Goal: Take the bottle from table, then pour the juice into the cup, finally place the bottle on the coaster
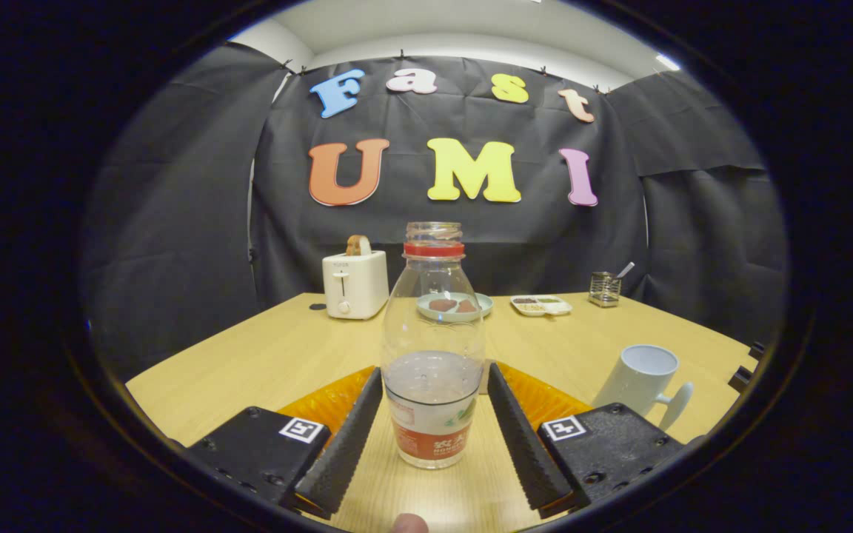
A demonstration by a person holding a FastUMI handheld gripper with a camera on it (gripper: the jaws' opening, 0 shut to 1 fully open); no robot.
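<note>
A clear plastic bottle [433, 348] with a red neck ring and no cap stands upright on the wooden table [249, 363], with liquid in its lower part. My gripper [434, 370] is open, and the bottle stands between its fingers [345, 437]. Both fingers lie close along the bottle's sides, with a thin strip of table showing on each side. A white cup [640, 377] with a handle stands on the table to the right, beyond the right finger.
At the back of the table stand a white toaster [355, 283] with bread in it, a plate [456, 305] of food behind the bottle, a small white tray [541, 304] and a metal holder [604, 289]. A person's fingertip [408, 524] shows near the gripper's base.
</note>
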